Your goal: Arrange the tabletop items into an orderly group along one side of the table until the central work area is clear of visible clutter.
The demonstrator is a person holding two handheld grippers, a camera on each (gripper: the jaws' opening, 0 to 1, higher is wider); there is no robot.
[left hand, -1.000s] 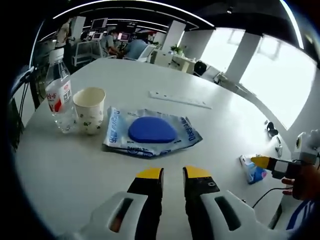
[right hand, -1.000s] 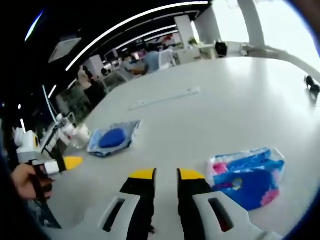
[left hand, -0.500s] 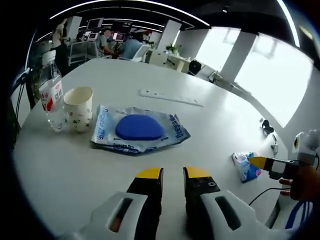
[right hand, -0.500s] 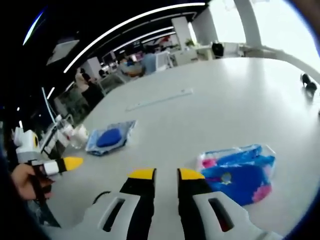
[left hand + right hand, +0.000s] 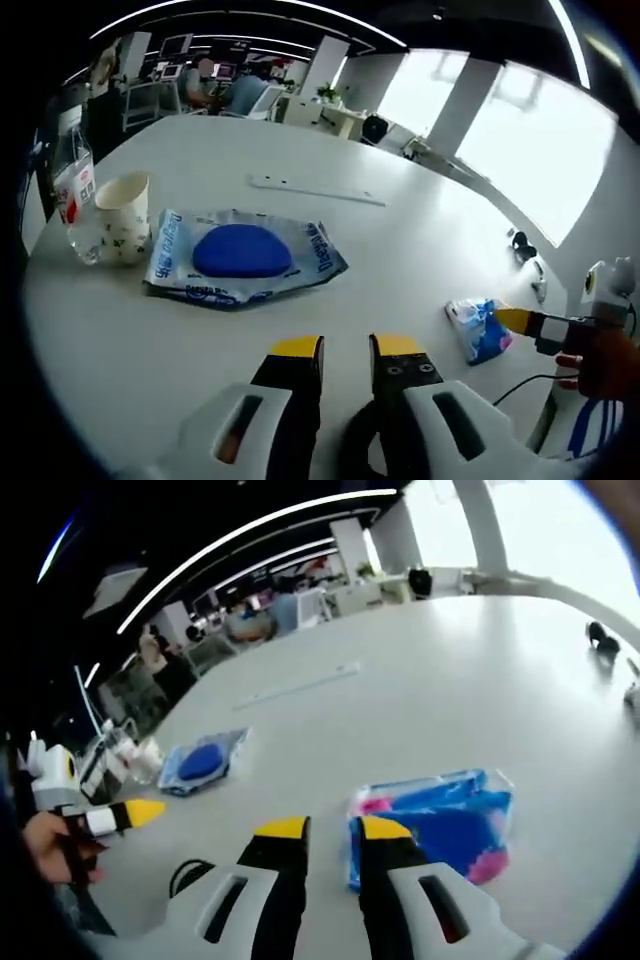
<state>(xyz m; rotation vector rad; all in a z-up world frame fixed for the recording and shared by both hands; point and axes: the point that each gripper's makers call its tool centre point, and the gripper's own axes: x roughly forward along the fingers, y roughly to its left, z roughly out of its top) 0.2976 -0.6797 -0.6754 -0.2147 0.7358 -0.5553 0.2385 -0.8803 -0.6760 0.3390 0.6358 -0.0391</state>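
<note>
Both the left gripper (image 5: 345, 347) and right gripper (image 5: 330, 829) are held nearly closed, gripping nothing; the tissue pack (image 5: 445, 820) is seen just beside the right gripper.

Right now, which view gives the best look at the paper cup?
The left gripper view. There the paper cup stands upright, large enough to show its printed pattern, between the water bottle and the blue packet. In the right gripper view the cup is a small, blurred pale shape far left, beside that packet.
</note>
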